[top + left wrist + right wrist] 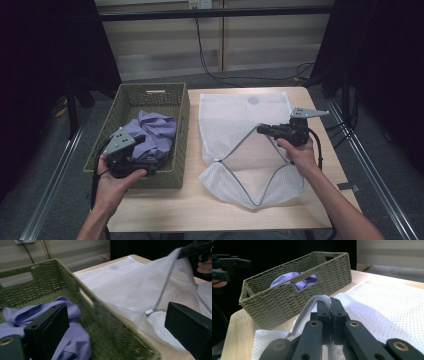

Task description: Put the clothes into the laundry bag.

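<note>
Left to right across the bench [165, 212]: the left claw [142, 165] is hovering over the near end of the woven basket [181, 131], its jaws spread wide and gripping nothing; in the left gripper view one jaw is hanging above the lilac cloth [72, 315] and the other is hanging outside the basket wall. The cloth is lying crumpled inside the basket [105, 325], untouched. To the right, the white mesh bag [235, 125] is lying flat on the bench with its zipped mouth gaping toward the person. The right claw [261, 129] is pinching the mouth's edge and lifting it; the right gripper view shows the jaws pressed together on the zipper hem [322, 300].

Risks, as judged from this arrangement: the thin hem is sitting at the very jaw tips, so any sideways tug is likely to pull it free and collapse the opening. The left claw, straddling the basket wall, is liable to clamp wicker instead of fabric if lowered as it stands. A loose cloth is also apt to trail and snag on the basket rim.
</note>
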`<action>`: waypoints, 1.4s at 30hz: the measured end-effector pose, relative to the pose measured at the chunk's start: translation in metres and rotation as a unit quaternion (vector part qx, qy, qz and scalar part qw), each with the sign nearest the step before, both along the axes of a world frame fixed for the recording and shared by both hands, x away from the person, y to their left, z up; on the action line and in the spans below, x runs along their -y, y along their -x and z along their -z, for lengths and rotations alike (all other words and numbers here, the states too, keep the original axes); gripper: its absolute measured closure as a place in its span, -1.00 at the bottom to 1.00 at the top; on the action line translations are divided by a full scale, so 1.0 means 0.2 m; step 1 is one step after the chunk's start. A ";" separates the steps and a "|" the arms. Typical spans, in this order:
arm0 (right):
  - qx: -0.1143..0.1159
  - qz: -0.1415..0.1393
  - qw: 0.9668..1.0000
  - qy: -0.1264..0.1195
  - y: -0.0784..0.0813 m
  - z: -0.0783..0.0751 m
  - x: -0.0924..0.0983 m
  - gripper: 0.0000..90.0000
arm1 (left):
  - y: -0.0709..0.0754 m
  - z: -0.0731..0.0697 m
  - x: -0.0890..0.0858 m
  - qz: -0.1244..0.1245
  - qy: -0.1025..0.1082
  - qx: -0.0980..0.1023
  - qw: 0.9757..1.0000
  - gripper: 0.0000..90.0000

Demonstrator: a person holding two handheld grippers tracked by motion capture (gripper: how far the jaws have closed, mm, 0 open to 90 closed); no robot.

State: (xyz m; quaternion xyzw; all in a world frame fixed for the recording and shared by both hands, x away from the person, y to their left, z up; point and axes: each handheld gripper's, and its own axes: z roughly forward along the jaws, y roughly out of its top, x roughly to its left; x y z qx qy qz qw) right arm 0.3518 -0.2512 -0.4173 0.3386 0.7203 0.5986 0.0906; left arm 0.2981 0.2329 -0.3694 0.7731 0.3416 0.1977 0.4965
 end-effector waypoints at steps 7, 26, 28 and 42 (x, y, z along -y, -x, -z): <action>-0.002 0.000 1.000 0.002 0.00 0.00 0.00 0.96 | -0.15 0.04 -0.07 -0.034 -0.023 -0.047 0.998 -0.89; -0.004 -0.003 1.000 0.004 0.00 0.01 0.00 0.96 | -0.46 0.14 -0.07 -0.067 -0.088 -0.094 0.989 -0.89; -0.002 -0.004 1.000 0.004 0.00 0.01 0.00 0.96 | -0.49 0.17 -0.09 -0.073 -0.094 -0.094 0.988 -0.90; -0.012 -0.003 1.000 0.003 -0.01 0.02 0.00 0.96 | -0.61 0.32 -0.15 -0.086 -0.099 -0.123 0.984 -0.83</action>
